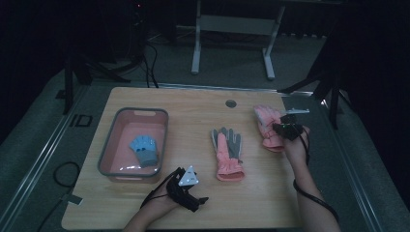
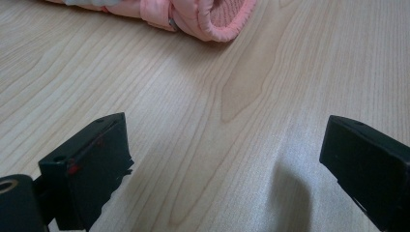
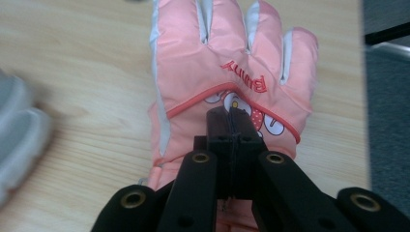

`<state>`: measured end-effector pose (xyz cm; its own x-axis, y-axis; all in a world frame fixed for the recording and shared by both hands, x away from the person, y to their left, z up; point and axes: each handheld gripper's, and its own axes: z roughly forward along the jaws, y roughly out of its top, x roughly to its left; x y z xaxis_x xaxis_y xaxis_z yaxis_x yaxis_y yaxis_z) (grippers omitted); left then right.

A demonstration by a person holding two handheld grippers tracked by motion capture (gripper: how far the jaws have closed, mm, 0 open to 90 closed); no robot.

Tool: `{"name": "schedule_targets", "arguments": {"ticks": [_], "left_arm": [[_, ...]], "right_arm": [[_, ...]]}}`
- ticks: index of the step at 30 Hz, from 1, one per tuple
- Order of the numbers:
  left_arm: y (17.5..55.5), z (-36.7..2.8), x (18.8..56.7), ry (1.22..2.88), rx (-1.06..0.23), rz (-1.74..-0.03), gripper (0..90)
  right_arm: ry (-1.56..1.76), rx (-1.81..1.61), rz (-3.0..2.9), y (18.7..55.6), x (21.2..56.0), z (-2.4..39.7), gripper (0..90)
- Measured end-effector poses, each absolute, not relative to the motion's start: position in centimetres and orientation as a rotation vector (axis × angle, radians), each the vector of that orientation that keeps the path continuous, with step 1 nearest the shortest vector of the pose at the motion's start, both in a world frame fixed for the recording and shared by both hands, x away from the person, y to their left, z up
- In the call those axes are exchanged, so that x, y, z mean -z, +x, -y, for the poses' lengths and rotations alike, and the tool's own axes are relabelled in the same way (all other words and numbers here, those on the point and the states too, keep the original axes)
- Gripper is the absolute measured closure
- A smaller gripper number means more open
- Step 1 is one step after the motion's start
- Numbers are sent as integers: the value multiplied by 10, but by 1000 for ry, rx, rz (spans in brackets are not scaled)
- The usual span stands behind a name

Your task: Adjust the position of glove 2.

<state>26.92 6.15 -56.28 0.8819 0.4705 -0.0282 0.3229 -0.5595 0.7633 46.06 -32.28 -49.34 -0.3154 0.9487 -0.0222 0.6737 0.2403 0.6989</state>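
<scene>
A pink glove [image 1: 268,128] with a cartoon print lies back-up at the table's right side. My right gripper [image 1: 285,126] sits on it with its jaws pressed together at the glove's back [image 3: 232,63], pinching the fabric at the tips [image 3: 232,113]. A second pink glove with a grey palm [image 1: 227,154] lies in the middle of the table; its cuff [image 2: 203,14] shows ahead of my left gripper [image 2: 227,154]. The left gripper [image 1: 196,191] rests low near the front edge, jaws wide apart over bare wood, nothing between them.
A pink bin with a grey rim [image 1: 109,145] stands at the left and holds a blue glove [image 1: 144,149]. A round grey cable port [image 1: 231,103] sits near the table's far edge. The right table edge [image 3: 367,121] is close beside the gripped glove.
</scene>
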Motion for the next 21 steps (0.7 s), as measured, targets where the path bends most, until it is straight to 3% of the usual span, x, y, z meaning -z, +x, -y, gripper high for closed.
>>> {"name": "schedule_targets", "arguments": {"ticks": [11,21], "left_arm": [[268,-62,562,2204,-226,-553,39],[269,-62,562,2205,-227,-559,40]], "right_arm": [[1534,-867,-1941,398,450,316,895],[1604,-885,-1859,354,464,314,895]]}}
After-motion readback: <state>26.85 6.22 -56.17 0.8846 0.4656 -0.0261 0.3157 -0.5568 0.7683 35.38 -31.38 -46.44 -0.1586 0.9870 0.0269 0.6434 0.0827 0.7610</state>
